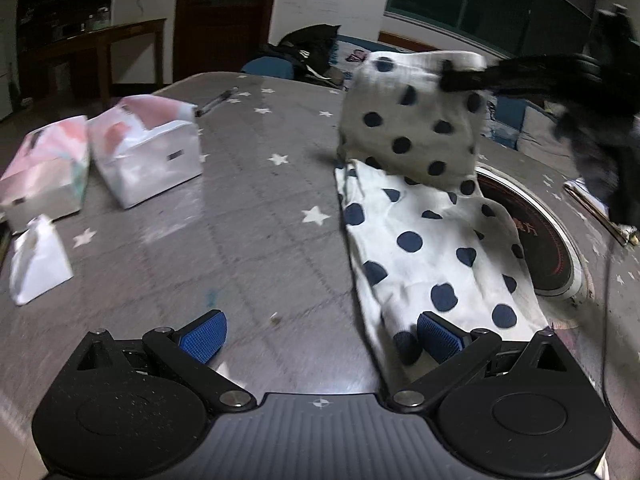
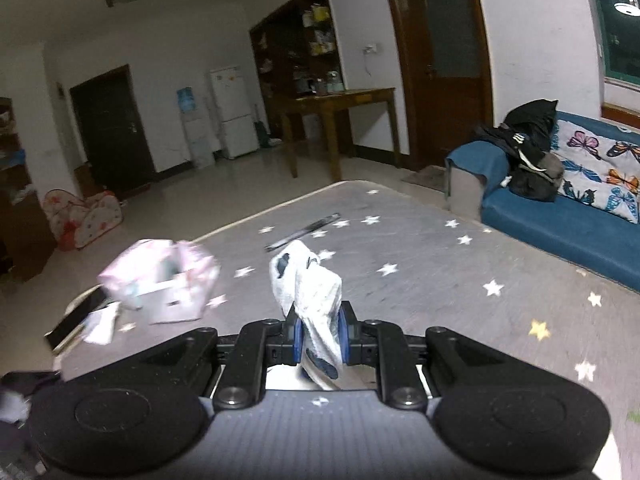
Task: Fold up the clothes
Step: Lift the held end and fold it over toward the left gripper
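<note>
On the grey star-printed tabletop (image 1: 248, 184), a white cotton garment with navy polka dots (image 1: 424, 240) is laid out in a long strip, its long axis running away from the left gripper (image 1: 320, 338) toward the far edge of the table. The near hem is seen just at the right-hand blue pad of the left gripper, touching or overlapping it, while the jaws are spread wide and nothing is pinched between them. The far end of the garment is lifted clear of the table and curled back over the flat part, and it is held there by the right gripper (image 1: 464, 76), which is seen reaching in from the right, raised above the cloth and blurred. In the right wrist view, the right gripper's pads are pressed together on a bunched fold of the same white fabric, which sticks up between them. A fold of the far end toward the near hem is judged to be under way, so the travel called for runs along the strip toward the left gripper, the hand nearer the hem. The left gripper is held low and roughly level, just above the table, well placed to pin the hem. Two pale pink-and-white soft packs (image 1: 148, 148) are set well apart to the left, and a round black-and-red inset (image 1: 544, 248) is partly covered by the garment's right edge.
</note>
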`<move>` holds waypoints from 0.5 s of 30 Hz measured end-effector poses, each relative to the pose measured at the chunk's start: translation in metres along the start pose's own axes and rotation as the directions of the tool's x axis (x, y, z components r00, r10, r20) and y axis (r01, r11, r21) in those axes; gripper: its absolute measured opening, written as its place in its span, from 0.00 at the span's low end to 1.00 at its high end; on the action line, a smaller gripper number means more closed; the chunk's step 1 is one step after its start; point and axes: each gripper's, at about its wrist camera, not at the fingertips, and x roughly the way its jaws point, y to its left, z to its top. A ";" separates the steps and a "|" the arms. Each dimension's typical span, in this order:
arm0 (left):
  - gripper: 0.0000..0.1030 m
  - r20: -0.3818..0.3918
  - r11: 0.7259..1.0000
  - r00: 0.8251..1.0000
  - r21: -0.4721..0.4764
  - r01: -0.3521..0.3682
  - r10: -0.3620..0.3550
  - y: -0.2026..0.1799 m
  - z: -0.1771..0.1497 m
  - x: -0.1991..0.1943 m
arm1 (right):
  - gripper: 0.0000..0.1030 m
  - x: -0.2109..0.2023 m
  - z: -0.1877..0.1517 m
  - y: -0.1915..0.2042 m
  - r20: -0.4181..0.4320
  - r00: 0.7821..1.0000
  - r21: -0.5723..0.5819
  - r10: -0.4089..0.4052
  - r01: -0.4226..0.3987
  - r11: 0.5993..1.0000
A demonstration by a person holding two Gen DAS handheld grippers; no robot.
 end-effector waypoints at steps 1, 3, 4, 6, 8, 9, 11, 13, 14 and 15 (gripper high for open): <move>1.00 0.004 1.000 1.000 -0.003 -0.004 0.005 0.001 -0.002 -0.004 | 0.15 -0.008 -0.004 0.006 -0.001 1.000 0.000 0.009 -0.009 1.000; 1.00 0.008 1.000 1.000 -0.009 -0.013 0.013 0.003 -0.007 -0.008 | 0.15 -0.022 -0.012 0.020 -0.008 1.000 -0.007 0.028 -0.028 1.000; 1.00 0.008 1.000 1.000 -0.013 -0.016 0.016 0.004 -0.009 -0.010 | 0.15 -0.029 -0.016 0.027 -0.013 0.999 -0.012 0.039 -0.039 0.999; 1.00 0.008 1.000 1.000 -0.018 -0.015 0.016 0.005 -0.014 -0.013 | 0.15 -0.041 -0.025 0.040 -0.026 0.998 -0.017 0.060 -0.060 0.998; 1.00 0.011 1.000 1.000 -0.020 -0.009 0.010 0.004 -0.019 -0.018 | 0.15 -0.055 -0.035 0.055 -0.040 0.996 -0.025 0.085 -0.086 0.996; 1.00 0.013 1.000 1.000 -0.021 -0.006 0.007 0.004 -0.021 -0.021 | 0.15 -0.061 -0.041 0.062 -0.044 0.994 -0.031 0.096 -0.097 0.995; 1.00 0.016 1.000 1.000 -0.024 -0.003 0.004 0.005 -0.024 -0.025 | 0.15 -0.075 -0.051 0.075 -0.054 0.992 -0.042 0.118 -0.121 0.992; 1.00 0.020 1.000 1.000 -0.027 -0.011 0.012 0.006 -0.027 -0.029 | 0.15 -0.086 -0.060 0.086 -0.058 0.987 -0.045 0.149 -0.151 0.987; 1.00 0.022 0.999 1.000 -0.032 -0.015 0.016 0.008 -0.028 -0.031 | 0.15 -0.091 -0.064 0.090 -0.059 0.985 -0.048 0.163 -0.166 0.985; 1.00 0.025 0.999 0.999 -0.037 -0.020 0.021 0.009 -0.029 -0.034 | 0.15 -0.096 -0.068 0.095 -0.060 0.982 -0.052 0.176 -0.180 0.982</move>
